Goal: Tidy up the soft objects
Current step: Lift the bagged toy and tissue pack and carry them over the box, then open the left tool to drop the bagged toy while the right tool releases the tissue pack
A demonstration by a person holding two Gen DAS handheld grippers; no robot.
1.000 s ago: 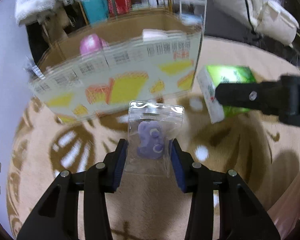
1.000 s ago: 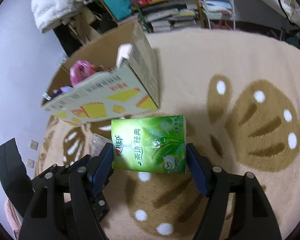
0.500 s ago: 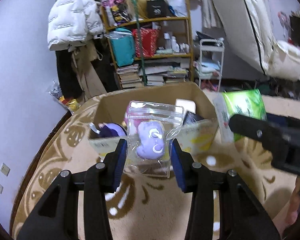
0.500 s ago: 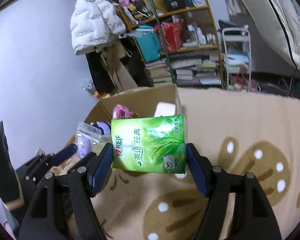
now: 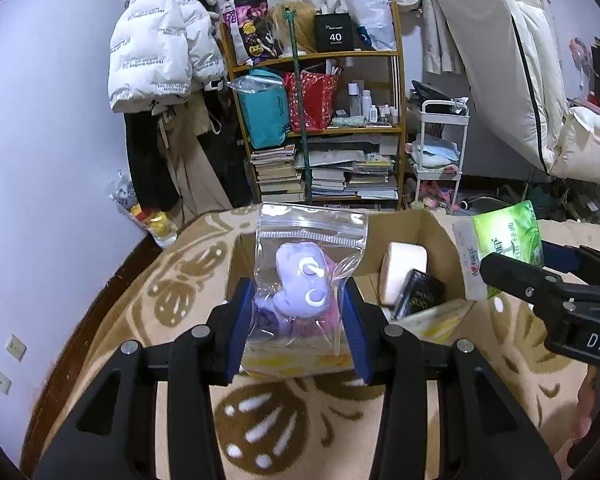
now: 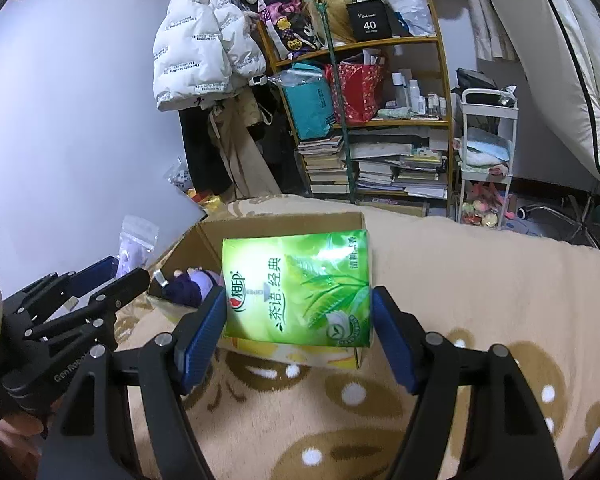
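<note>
Ahead, an open cardboard box on the rug already holds a pink roll; your left gripper clamps a clear zip bag with a purple plush above it; your right gripper clamps a green tissue pack.

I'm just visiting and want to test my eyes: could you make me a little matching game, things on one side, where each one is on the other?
Things:
1. purple toy in a bag
2. green tissue pack
3. pink roll
4. white jacket

Places:
A. hanging by the shelf
B. held in the right gripper
C. inside the cardboard box
D. held in the left gripper

Pairs: 1-D, 2-B, 3-C, 4-A
</note>
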